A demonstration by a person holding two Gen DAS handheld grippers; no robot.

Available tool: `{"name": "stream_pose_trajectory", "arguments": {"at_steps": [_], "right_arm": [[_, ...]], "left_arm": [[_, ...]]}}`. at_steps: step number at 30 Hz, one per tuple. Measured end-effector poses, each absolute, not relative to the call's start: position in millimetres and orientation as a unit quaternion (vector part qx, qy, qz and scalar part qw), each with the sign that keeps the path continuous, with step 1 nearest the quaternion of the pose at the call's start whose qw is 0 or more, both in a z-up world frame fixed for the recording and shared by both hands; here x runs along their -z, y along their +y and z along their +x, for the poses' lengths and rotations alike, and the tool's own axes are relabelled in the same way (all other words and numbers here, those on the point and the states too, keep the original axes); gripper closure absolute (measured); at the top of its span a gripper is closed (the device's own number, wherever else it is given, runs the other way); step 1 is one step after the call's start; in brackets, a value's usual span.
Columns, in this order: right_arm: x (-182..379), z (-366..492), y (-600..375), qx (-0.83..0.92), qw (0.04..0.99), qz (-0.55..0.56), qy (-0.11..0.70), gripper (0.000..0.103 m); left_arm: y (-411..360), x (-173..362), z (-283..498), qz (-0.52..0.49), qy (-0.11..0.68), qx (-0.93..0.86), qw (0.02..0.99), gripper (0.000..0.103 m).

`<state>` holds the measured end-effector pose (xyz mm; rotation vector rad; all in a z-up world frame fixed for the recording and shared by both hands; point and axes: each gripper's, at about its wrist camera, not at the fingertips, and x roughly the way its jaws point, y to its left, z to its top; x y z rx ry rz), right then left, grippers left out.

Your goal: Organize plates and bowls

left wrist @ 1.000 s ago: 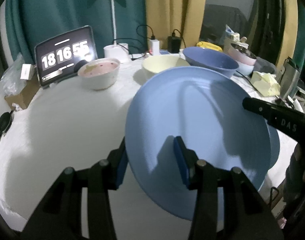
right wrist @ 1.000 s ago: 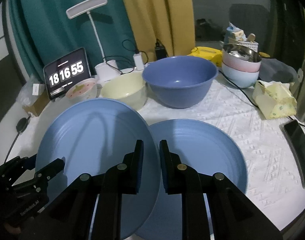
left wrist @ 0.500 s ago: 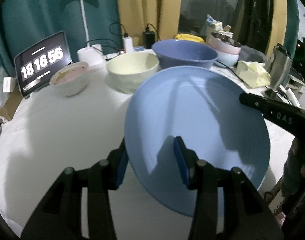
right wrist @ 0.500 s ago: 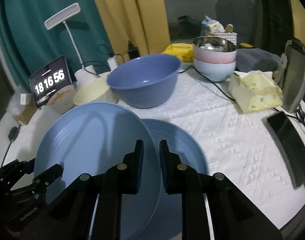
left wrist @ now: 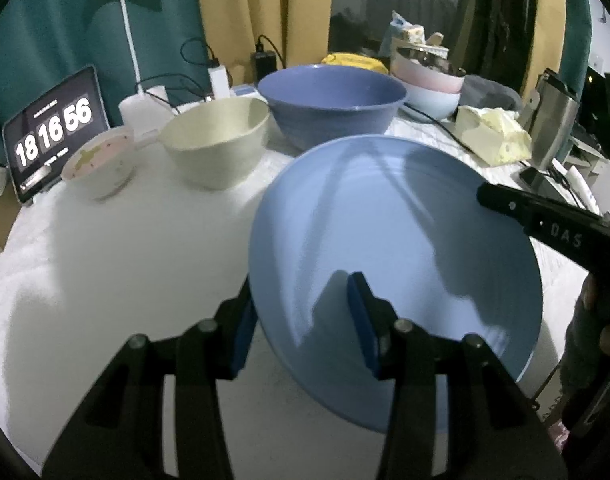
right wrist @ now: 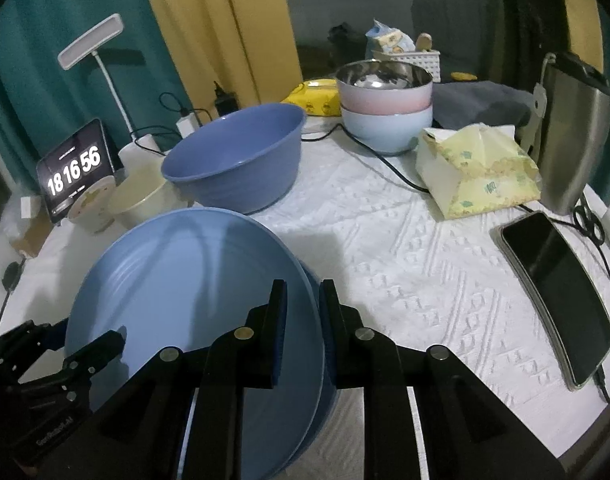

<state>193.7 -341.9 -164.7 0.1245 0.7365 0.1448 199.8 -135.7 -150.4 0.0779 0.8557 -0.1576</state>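
The tablecloth (right wrist: 425, 272) is carrying everything. The held blue plate (right wrist: 185, 300) is hanging tilted over a second plate (right wrist: 325, 392), not yet nested. The dark blue bowl (right wrist: 241, 160) at twelve o'clock, cream bowl (right wrist: 139, 200) and patterned bowl (right wrist: 91, 204) at ten are waiting unstacked. The left gripper (left wrist: 301, 328) is clamping the plate's rim; the right gripper's (right wrist: 301, 316) jaws are opening, rim between them.

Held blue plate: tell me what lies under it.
Under the held blue plate a second blue plate shows only as a rim sliver on the white tablecloth; the rest is covered, so contact cannot be told.
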Motion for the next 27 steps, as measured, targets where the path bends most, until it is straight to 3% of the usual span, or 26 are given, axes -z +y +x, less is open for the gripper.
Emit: {"name": "stream_pose_trajectory", "arguments": {"at_steps": [14,18,27], "right_arm": [[175.2,203.3,-348.2,-0.07,0.925,0.061,0.369,0.08],[174.3,202.3,-350.0,-0.069,0.926,0.065,0.367,0.071],[181.2,198.6,-360.7,-0.073,0.917,0.084,0.383,0.066]], "left_arm": [[-142.6,160.9,213.3,0.053,0.44,0.059,0.895,0.054],[-134.1,153.9,212.3,0.047,0.43,0.045,0.9,0.054],[-107.6,161.1,217.0,-0.037,0.451,0.035,0.891,0.053]]}}
